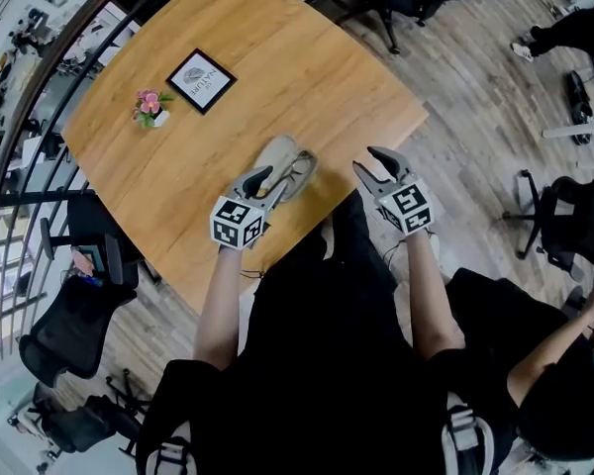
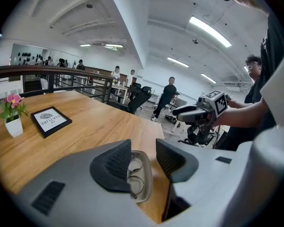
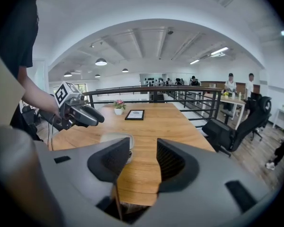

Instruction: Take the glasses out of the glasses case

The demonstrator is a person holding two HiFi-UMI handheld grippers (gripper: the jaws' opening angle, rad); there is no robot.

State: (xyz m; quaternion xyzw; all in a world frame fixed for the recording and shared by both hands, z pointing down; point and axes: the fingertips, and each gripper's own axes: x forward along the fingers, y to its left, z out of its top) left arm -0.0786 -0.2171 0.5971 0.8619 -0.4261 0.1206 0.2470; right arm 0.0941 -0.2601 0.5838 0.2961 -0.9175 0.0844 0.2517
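Open-plan office loft, plank floor (image 1: 475, 97), dark railing (image 2: 47, 69) along the far side, people standing in the background.

Desk (image 1: 277, 67): light wood, curved edges. Carries three items.

1. Case (image 1: 282, 166): beige, lid open, lying close to the desk's near edge, about midway along it. Well apart from the other two items.
2. Glasses (image 2: 135, 174): thin metal frame, lying inside the case, lenses up. Seen only in the left gripper view; partly hidden there behind one jaw.
3. Frame (image 1: 201, 80): black, flat on the desk toward the far left corner, white card with print inside.
4. Flower (image 1: 151, 107): pink blooms in a small white pot, upright, just beside the frame, nearer the desk's left edge.

Left gripper (image 1: 277, 178): over the near edge, tips above the case. Jaws apart; the case and glasses show in the gap, pads not pressing on them. Contact with the case cannot be told.

Right gripper (image 1: 371, 163): past the near edge, near the desk's right corner, apart from the case. Jaws apart, nothing between them but bare desk beyond.

Chair (image 1: 64, 330): black, on the floor off the desk's left side.
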